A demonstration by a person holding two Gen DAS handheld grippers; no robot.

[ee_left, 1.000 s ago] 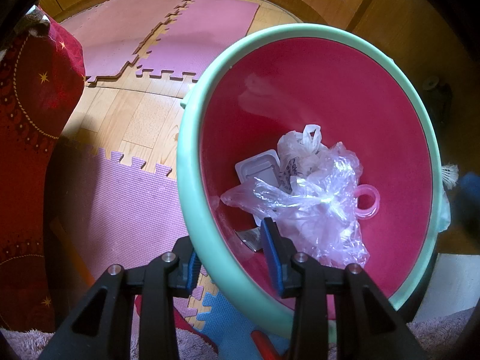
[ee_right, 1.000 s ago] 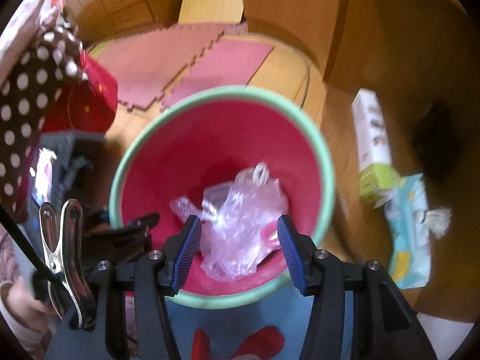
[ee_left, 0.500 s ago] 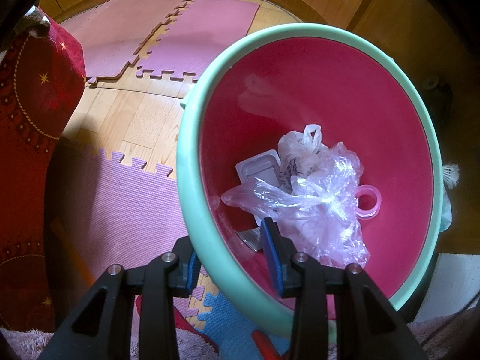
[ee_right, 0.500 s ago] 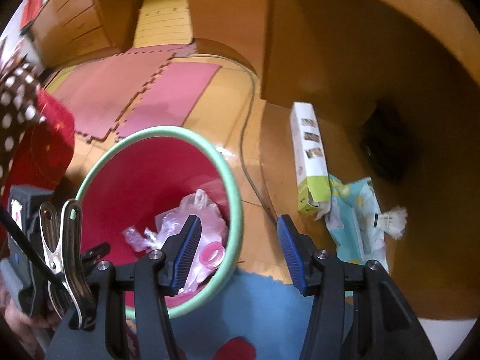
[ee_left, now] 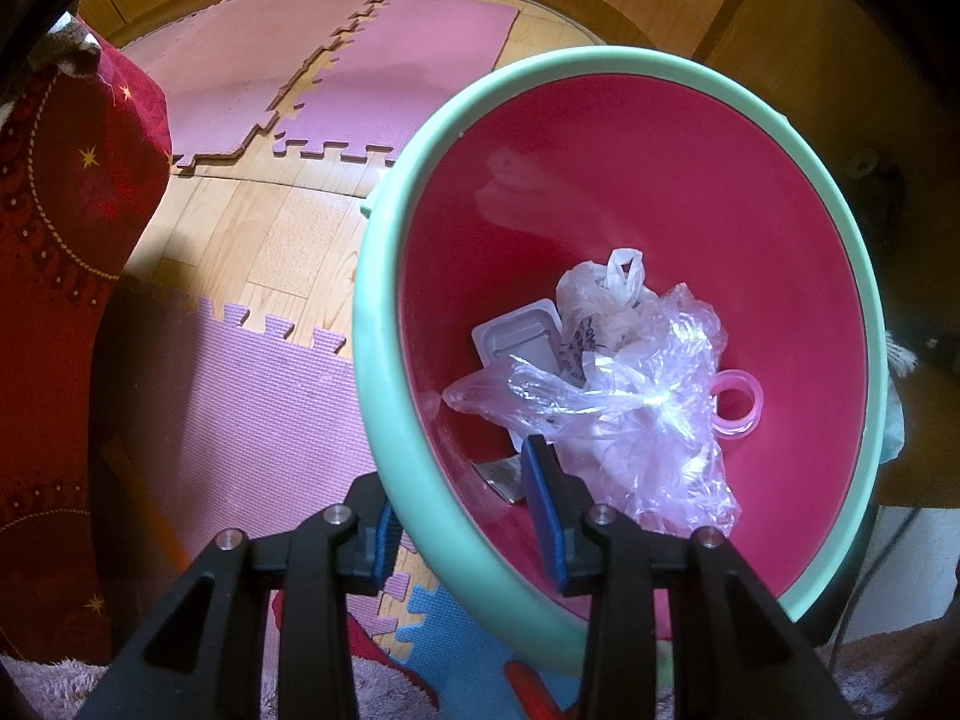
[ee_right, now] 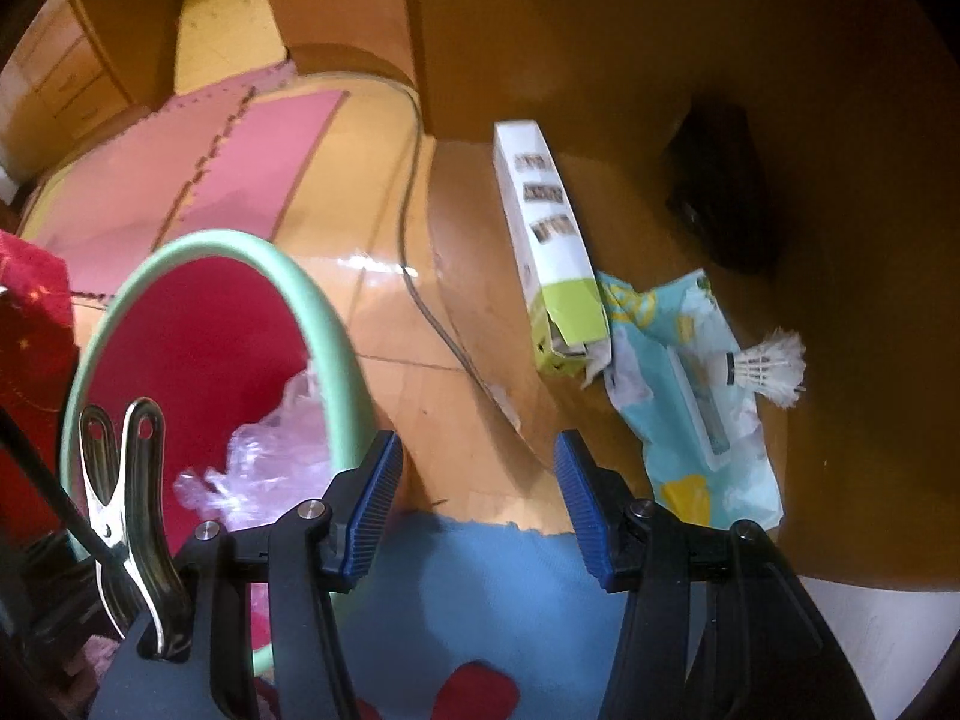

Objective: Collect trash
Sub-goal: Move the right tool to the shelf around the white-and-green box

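A mint-rimmed bin (ee_left: 384, 324) with a red inside fills the left wrist view. In it lie a crumpled clear plastic bag (ee_left: 636, 408), a white tray (ee_left: 516, 342) and a pink ring (ee_left: 741, 414). My left gripper (ee_left: 462, 492) is shut on the bin's near rim, one finger outside and one inside. In the right wrist view the bin (ee_right: 312, 300) sits at the left. My right gripper (ee_right: 477, 456) hangs open over bare wood floor beside it, holding nothing. To its right lie a white and green carton (ee_right: 552, 240), a teal wrapper (ee_right: 678, 408) and a shuttlecock (ee_right: 768, 366).
Pink foam mats (ee_left: 240, 408) and a red cloth with gold stars (ee_left: 60, 300) lie left of the bin. A blue mat (ee_right: 468, 588) is under my right gripper. A grey cable (ee_right: 414, 276) crosses the floor. Wooden furniture (ee_right: 600, 30) stands behind the litter. A metal clip (ee_right: 126, 492) hangs at the left.
My right gripper has swung from above the bin to the right, over the floor near the carton and wrapper, still open. The left gripper and bin have stayed put.
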